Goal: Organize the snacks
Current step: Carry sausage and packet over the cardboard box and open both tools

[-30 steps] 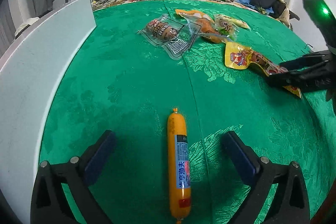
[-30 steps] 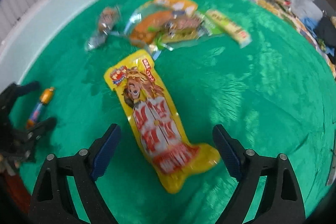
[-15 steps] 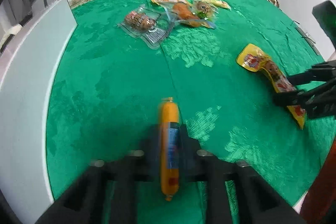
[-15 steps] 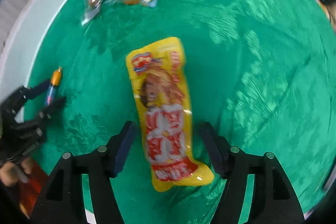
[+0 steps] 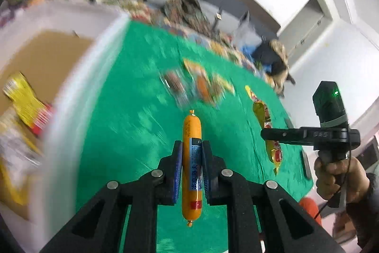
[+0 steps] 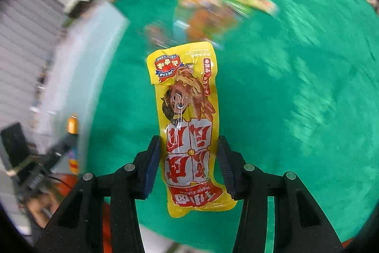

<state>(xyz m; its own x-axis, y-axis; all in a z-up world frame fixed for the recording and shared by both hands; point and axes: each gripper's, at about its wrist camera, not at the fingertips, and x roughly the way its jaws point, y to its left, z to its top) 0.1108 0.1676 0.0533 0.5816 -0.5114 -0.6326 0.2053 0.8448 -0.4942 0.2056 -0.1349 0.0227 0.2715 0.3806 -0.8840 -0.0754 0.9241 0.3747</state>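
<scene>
Left tongs clamp the sausage; right tongs, just closing, grip the yellow packet, box at nine o'clock.

Yellow snack pouch: "WANG XIAOLU" in Latin letters near lower edge, seen upside down; large red Chinese characters above, not made out.
Orange sausage stick: blue label with Chinese characters, unreadable.
</scene>
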